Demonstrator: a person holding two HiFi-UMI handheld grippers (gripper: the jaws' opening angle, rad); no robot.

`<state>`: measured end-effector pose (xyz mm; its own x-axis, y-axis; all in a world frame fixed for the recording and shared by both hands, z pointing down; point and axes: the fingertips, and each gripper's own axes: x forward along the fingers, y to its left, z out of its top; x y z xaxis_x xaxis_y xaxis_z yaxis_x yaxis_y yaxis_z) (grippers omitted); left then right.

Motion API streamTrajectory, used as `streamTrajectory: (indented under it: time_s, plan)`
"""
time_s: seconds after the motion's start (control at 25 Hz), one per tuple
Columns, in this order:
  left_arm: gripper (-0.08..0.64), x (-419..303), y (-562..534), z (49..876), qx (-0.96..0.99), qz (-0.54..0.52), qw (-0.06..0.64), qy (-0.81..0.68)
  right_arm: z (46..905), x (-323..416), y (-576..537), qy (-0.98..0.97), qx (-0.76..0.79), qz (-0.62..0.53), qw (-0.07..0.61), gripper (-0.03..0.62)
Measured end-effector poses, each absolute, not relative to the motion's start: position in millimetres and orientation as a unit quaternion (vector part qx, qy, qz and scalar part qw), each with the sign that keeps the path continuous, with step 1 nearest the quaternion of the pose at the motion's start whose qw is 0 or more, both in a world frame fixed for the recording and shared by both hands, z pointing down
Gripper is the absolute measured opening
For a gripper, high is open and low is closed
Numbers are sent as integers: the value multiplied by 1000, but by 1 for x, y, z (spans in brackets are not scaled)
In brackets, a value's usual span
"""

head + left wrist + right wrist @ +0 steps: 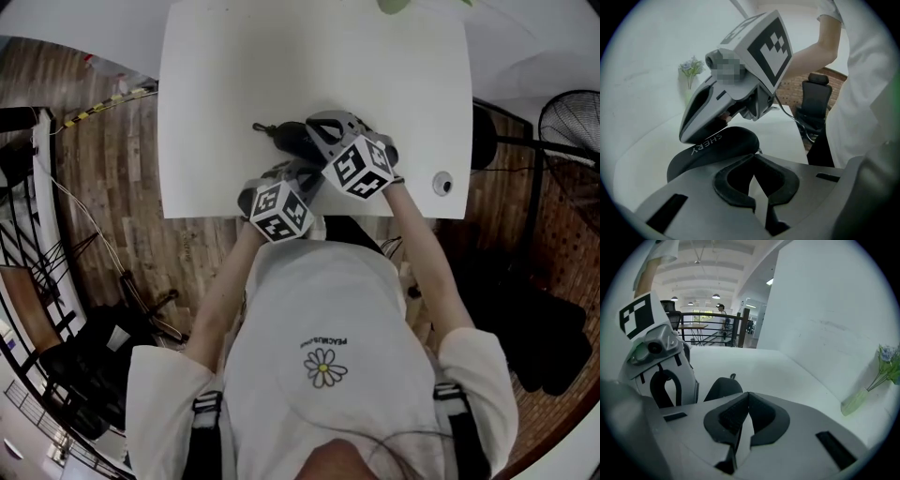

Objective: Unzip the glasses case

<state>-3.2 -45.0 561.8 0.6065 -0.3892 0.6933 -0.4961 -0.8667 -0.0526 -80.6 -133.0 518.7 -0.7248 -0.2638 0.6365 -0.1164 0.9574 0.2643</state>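
A black zipped glasses case (pixel 284 137) lies near the front edge of the white table (pixel 225 84), with a small loop (pixel 258 127) at its left end. In the left gripper view the case (pixel 710 152) shows pale lettering on its side. My left gripper (pixel 753 157) is shut, its tips right against the case's near end. A small metal bit sits at the tips, and I cannot tell if it is pinched. My right gripper (pixel 748 394) is shut with nothing visible between its pads. It hovers over the case (pixel 723 387), which lies just beyond and left of its tips.
A small round object (pixel 442 183) sits at the table's front right corner. A vase of flowers (pixel 881 373) stands at the far side by the wall. A fan (pixel 572 122) and a black chair (pixel 816 101) stand off the table's right.
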Motion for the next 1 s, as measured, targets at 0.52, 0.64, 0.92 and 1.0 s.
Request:
streamTrajectory:
  time_s: [0.52, 0.64, 0.92, 1.0]
  plan:
    - [14, -4, -70, 500, 895, 365, -22, -257, 474, 25, -110, -911, 304, 77, 268, 110]
    - [14, -15, -86, 501, 889, 369, 7, -271, 503, 49, -76, -878, 342, 132, 308, 135]
    - [14, -18, -101, 519, 880, 386, 49, -273, 558, 34, -45, -826, 364, 262, 341, 168]
    - [14, -17, -103, 519, 881, 381, 53, -276, 559, 27, -50, -810, 395, 297, 317, 169]
